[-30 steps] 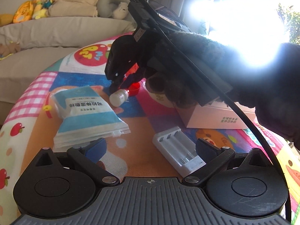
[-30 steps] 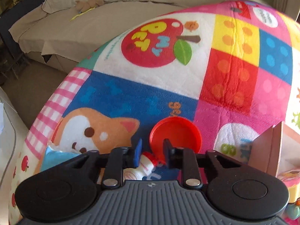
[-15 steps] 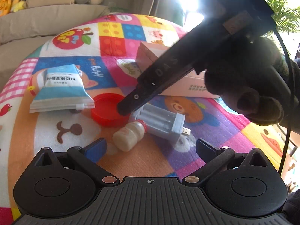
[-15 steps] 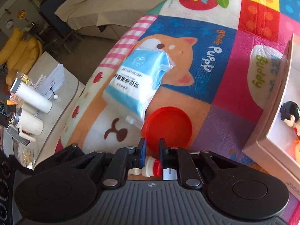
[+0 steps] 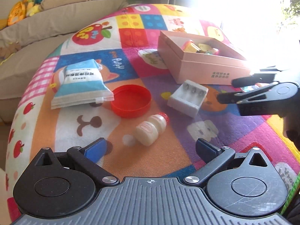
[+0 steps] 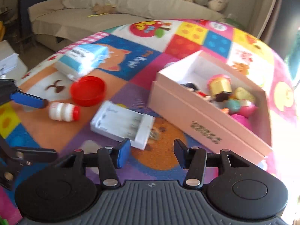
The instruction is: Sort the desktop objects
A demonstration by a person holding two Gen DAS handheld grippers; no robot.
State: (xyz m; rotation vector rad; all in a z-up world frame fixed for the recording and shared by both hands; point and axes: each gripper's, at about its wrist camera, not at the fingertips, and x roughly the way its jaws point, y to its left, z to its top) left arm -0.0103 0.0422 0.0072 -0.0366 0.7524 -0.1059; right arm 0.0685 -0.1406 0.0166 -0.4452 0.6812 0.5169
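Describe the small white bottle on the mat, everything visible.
The bottle is a small, squat, milky-white plastic drink bottle with a narrowed neck, a red cap and a faint red mark on its body. It looks closed and lies on its side on an orange patch of the mat, cap pointing toward the red lid, base toward the left tool. It sits just apart from the lid, with the charger to the right in the left wrist view. Neither tool touches it.

Each camera sits just behind its claw, tilted down over the patchwork mat (image 5: 131, 37) and facing the sofa (image 6: 112, 18). The left view looks from the mat's near-left side, the right from further right. Both share the small bottle (image 5: 151, 129), red lid (image 6: 88, 91) and pink box (image 6: 206, 108).
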